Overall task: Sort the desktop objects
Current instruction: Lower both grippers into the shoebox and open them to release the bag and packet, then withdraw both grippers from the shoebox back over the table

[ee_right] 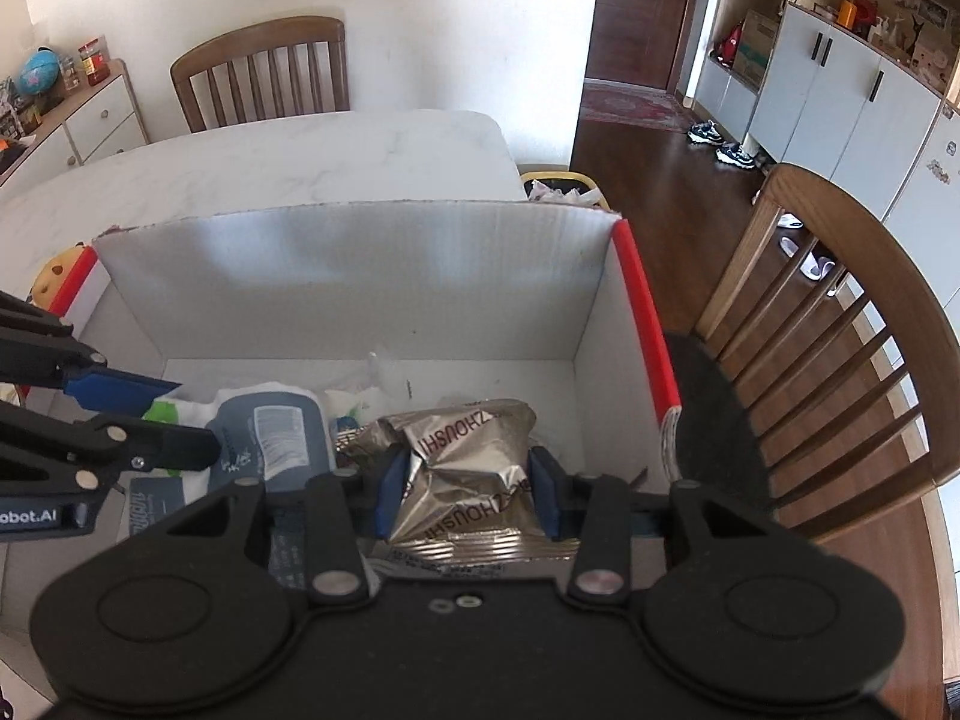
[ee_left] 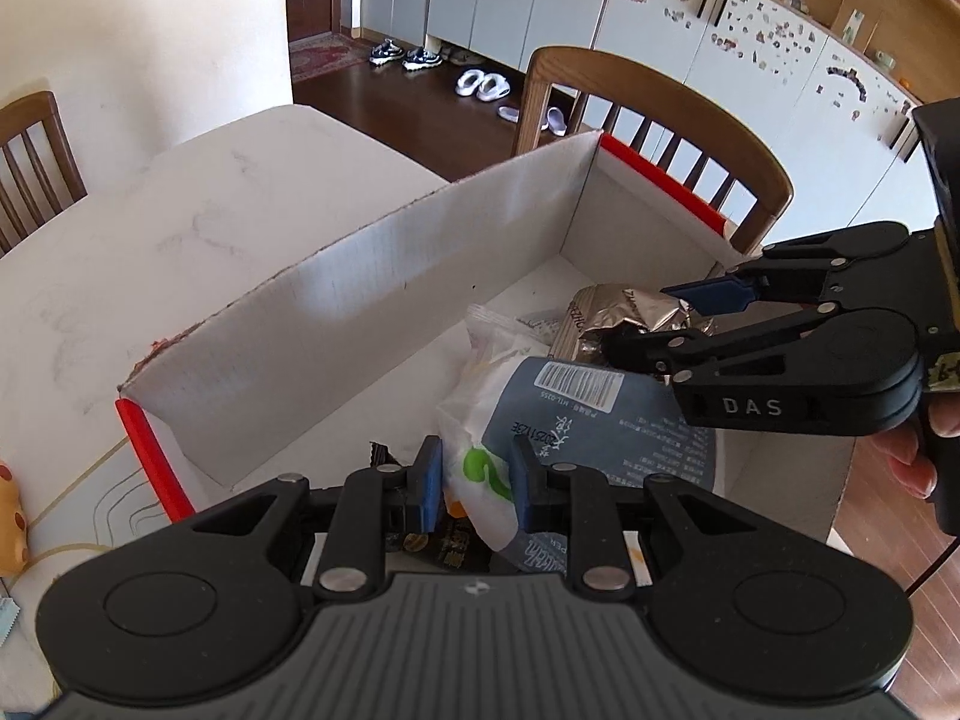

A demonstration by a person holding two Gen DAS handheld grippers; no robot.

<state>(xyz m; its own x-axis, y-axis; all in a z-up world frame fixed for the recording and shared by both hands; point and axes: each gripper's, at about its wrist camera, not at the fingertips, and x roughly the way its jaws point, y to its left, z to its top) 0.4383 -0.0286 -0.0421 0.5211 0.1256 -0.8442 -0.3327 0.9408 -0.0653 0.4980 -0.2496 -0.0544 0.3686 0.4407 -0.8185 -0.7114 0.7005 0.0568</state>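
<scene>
Crumpled silver foil packet (ee_right: 465, 468), white-green packet (ee_left: 480, 468) and grey-blue pouch (ee_left: 600, 414), perhaps overlapping, in white box (ee_right: 360, 276).

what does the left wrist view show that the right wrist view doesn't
Only the left wrist view: the white packet with green print between the left gripper pads, and white slippers on the floor.
Only the right wrist view: a globe on a sideboard and a bin past the table's end.
Both: the cardboard box, the silver packet in the right gripper, and the blue-grey pouch.
</scene>
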